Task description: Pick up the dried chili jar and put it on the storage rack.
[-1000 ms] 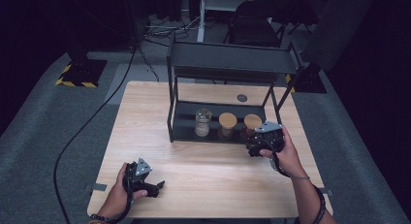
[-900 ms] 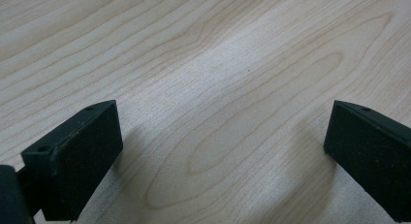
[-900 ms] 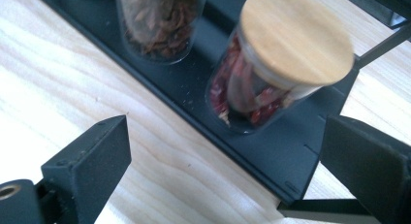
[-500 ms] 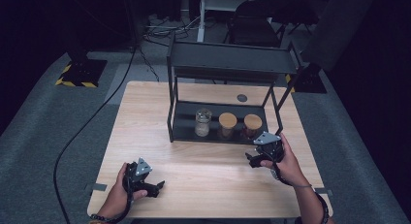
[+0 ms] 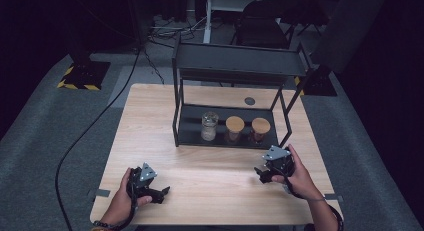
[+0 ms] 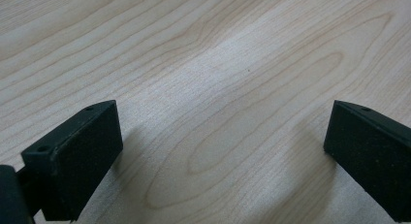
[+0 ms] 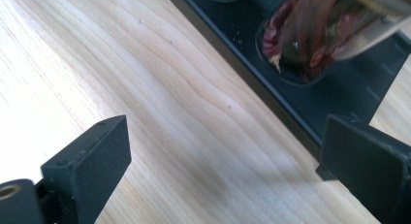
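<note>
Resting near the table's front edge, left gripper with jaws spread and empty, right gripper likewise before the rack's front right corner, jars shelved; likely between steps, next needing an aimed reach.

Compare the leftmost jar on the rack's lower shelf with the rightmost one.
The leftmost jar has a clear, glassy top, while the rightmost jar wears a tan wooden-looking lid. The leftmost jar holds something pale; the rightmost jar holds dark reddish contents, seen closer in the right gripper view. The leftmost jar looks slightly taller. Both stand upright in one row on the black rack, on its lower shelf, with a third jar between them.
</note>
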